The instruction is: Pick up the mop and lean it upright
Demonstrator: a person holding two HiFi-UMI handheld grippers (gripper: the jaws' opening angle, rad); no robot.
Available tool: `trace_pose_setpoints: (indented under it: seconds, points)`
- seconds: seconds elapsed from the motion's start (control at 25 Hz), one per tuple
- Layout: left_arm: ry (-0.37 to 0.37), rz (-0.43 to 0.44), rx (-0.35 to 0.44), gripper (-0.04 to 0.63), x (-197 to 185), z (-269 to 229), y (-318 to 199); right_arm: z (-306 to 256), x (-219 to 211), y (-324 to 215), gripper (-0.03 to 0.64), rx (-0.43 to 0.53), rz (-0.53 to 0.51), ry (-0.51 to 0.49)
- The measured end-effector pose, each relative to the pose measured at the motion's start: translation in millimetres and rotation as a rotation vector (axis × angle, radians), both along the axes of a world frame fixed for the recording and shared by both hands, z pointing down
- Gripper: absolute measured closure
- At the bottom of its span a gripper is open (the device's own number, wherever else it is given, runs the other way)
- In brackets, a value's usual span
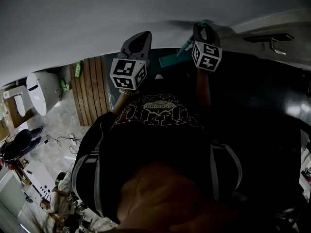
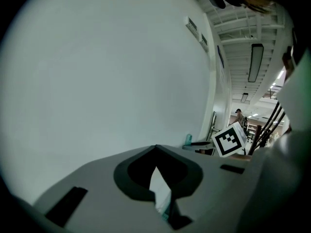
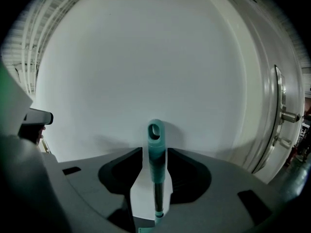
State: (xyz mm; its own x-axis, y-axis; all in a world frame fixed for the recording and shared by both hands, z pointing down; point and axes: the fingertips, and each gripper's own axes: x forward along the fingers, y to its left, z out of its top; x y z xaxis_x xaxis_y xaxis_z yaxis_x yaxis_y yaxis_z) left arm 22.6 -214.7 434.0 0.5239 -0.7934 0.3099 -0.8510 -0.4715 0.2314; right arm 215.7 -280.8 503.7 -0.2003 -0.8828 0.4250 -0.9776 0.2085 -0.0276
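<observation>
The mop handle (image 3: pixel 155 147), teal with a hanging hole at its top, stands upright against the white wall between the jaws of my right gripper (image 3: pixel 151 178). The jaws are open: wall shows between the left jaw and the handle. In the head view the right gripper (image 1: pixel 204 30) is up at the wall beside the teal handle (image 1: pixel 186 46), with the teal mop head (image 1: pixel 170 59) on the dark floor below. My left gripper (image 1: pixel 141 37) hovers to its left, holding nothing. Its jaws (image 2: pixel 155 171) meet at the tips, and only a thin sliver of wall shows between them.
A white toilet (image 1: pixel 43 92) and a wooden slat mat (image 1: pixel 90 89) lie to the left on the tiled floor. A door with a metal handle (image 3: pixel 284 115) is just right of the mop. Cables (image 1: pixel 63 140) trail on the floor. The person's torso fills the lower head view.
</observation>
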Motion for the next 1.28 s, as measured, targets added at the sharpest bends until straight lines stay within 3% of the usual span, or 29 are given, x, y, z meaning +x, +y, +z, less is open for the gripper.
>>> trace_pose_setpoints:
  seconds: [0.52, 0.72, 1.28]
  points:
    - [0.004, 0.089, 0.007, 0.549, 18, -3, -7, -27, 7, 29, 0.468, 0.037, 0.045, -0.028]
    - [0.007, 0.141, 0.014, 0.551, 33, -7, -8, -44, 3, 42, 0.571, 0.077, 0.039, -0.042]
    - [0.023, 0.282, 0.033, 0.551, 71, -20, 3, -84, -15, 86, 0.598, 0.131, 0.052, -0.064]
